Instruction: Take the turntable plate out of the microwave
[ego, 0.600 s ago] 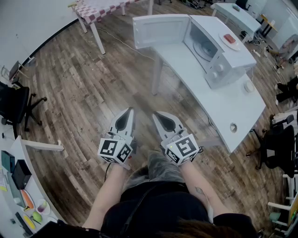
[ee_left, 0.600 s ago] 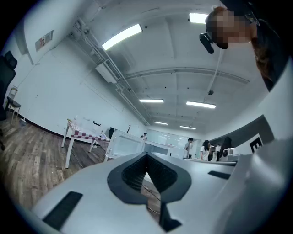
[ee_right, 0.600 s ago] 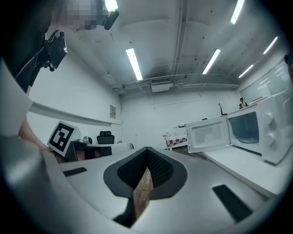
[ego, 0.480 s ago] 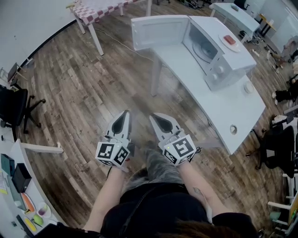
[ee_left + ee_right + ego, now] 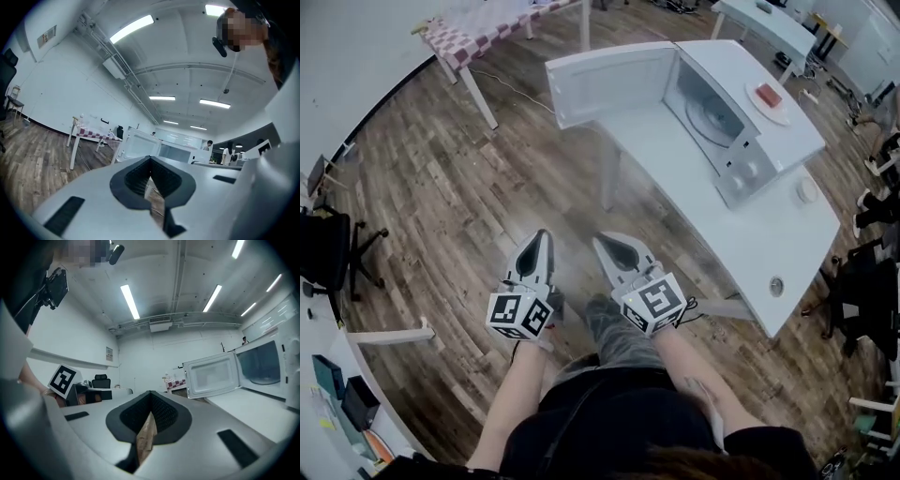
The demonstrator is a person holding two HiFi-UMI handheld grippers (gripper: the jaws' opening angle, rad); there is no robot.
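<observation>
Grey and round, the turntable plate (image 5: 711,114) lies flat on the cavity floor of the microwave (image 5: 729,67), not yet touched. The microwave stands at the far end of the white table (image 5: 694,187), and its door (image 5: 609,80) hangs wide open over the table's far left edge, so the cavity is unobstructed. A small dish (image 5: 769,98) with a red item rests on the microwave's top. Change noted against the head view of half a second ago: the table and microwave now sit lower and a little larger in the picture, which reads as the person closing in on the table; nothing on the table has shifted. The left gripper (image 5: 541,234) and right gripper (image 5: 600,239) remain side by side close to the body, over the wood floor (image 5: 441,206) and well short of the table's near edge. Both are clenched with nothing between the jaws; each gripper view shows only a thin slit of floor between the pads. Judgement: approach phase only. A gripper has yet to open, and must reach past the door into the cavity before the plate can be lifted.
</observation>
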